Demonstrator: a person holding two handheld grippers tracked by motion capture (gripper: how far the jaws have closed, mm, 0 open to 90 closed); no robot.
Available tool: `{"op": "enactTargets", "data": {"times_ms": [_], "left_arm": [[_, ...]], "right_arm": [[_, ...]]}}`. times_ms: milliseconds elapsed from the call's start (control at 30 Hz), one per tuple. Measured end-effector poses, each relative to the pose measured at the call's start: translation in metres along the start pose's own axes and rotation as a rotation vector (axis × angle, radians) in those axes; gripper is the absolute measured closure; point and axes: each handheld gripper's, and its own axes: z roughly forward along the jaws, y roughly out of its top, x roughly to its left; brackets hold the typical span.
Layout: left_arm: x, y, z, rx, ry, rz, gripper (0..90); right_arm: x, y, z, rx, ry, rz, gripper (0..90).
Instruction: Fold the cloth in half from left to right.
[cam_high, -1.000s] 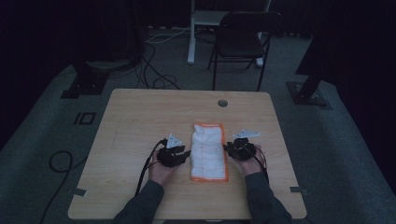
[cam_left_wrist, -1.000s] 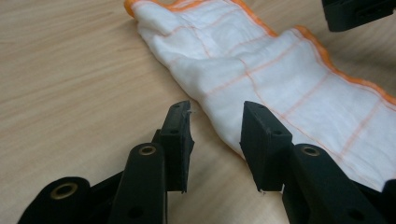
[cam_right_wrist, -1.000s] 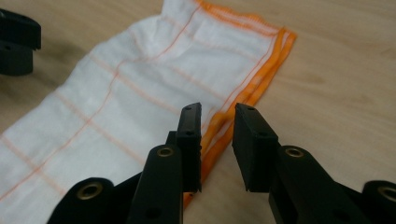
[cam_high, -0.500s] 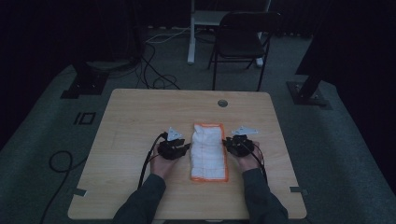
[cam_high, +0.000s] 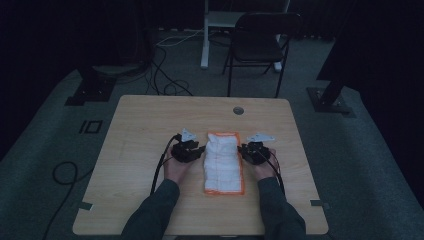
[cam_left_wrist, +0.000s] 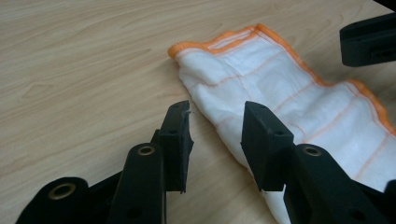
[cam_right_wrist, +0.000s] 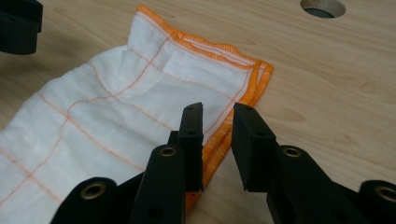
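Note:
A white cloth (cam_high: 224, 162) with an orange hem lies folded into a long strip in the middle of the table (cam_high: 140, 130). My left gripper (cam_high: 200, 150) sits at the strip's left side near its far end. In the left gripper view that gripper (cam_left_wrist: 217, 112) is open, its jaws straddling the cloth's (cam_left_wrist: 289, 93) folded edge. My right gripper (cam_high: 244, 149) sits at the right side. In the right gripper view it (cam_right_wrist: 218, 112) is open by a narrow gap over the hem of the cloth (cam_right_wrist: 116, 107).
A round cable hole (cam_high: 238, 110) is in the table top near the far edge, also seen as a hole (cam_right_wrist: 322, 7) in the right gripper view. A chair (cam_high: 260, 40) and a white stand (cam_high: 206, 35) are beyond the table. Cables (cam_high: 165, 85) lie on the floor.
Both grippers have slid forward a little and closed in on the cloth's two long sides. The cloth itself has not moved.

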Motion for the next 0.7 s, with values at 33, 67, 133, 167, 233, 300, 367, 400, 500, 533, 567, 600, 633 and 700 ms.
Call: {"op": "enactTargets", "data": {"times_ms": [33, 67, 133, 167, 233, 300, 367, 400, 500, 533, 567, 600, 633, 700], "left_arm": [[0.001, 0.001, 0.001, 0.002, 0.000, -0.003, 62.7], [0.002, 0.003, 0.004, 0.004, 0.002, -0.005, 62.5], [0.003, 0.006, 0.008, 0.005, 0.007, -0.007, 62.3], [0.004, 0.008, 0.011, 0.007, 0.008, -0.009, 62.3], [0.006, 0.012, 0.016, 0.015, 0.012, -0.013, 62.0], [0.006, 0.015, 0.021, 0.014, 0.010, -0.016, 61.3], [0.007, 0.018, 0.026, 0.022, 0.014, -0.014, 61.0], [0.007, 0.020, 0.028, 0.021, 0.017, -0.013, 60.7], [0.008, 0.024, 0.035, 0.020, 0.012, -0.027, 59.2], [0.007, 0.026, 0.038, 0.022, 0.018, -0.026, 58.5], [0.007, 0.027, 0.041, 0.021, 0.022, -0.026, 57.6], [0.007, 0.029, 0.044, 0.024, 0.023, -0.031, 57.0], [0.007, 0.030, 0.047, 0.032, 0.026, -0.034, 55.4], [0.007, 0.031, 0.054, 0.053, 0.028, -0.044, 54.0]], "right_arm": [[-0.001, 0.001, 0.002, -0.002, -0.003, -0.002, 74.0], [-0.001, 0.001, 0.003, -0.002, -0.006, -0.002, 73.9], [-0.004, 0.004, 0.008, 0.001, -0.020, -0.003, 74.1], [-0.006, 0.005, 0.012, 0.004, -0.025, -0.002, 74.4], [-0.010, 0.009, 0.018, 0.010, -0.033, 0.007, 74.8], [-0.012, 0.012, 0.023, 0.013, -0.038, 0.005, 75.1], [-0.013, 0.015, 0.029, 0.020, -0.046, -0.003, 75.4], [-0.014, 0.017, 0.031, 0.022, -0.048, 0.000, 75.5], [-0.015, 0.020, 0.038, 0.024, -0.053, -0.004, 75.6], [-0.015, 0.021, 0.039, 0.027, -0.054, -0.006, 75.6], [-0.015, 0.022, 0.041, 0.030, -0.055, -0.003, 75.6], [-0.016, 0.023, 0.042, 0.029, -0.054, -0.005, 75.5], [-0.016, 0.024, 0.043, 0.024, -0.056, -0.004, 75.5], [-0.017, 0.025, 0.048, 0.030, -0.058, 0.002, 75.1]]}}
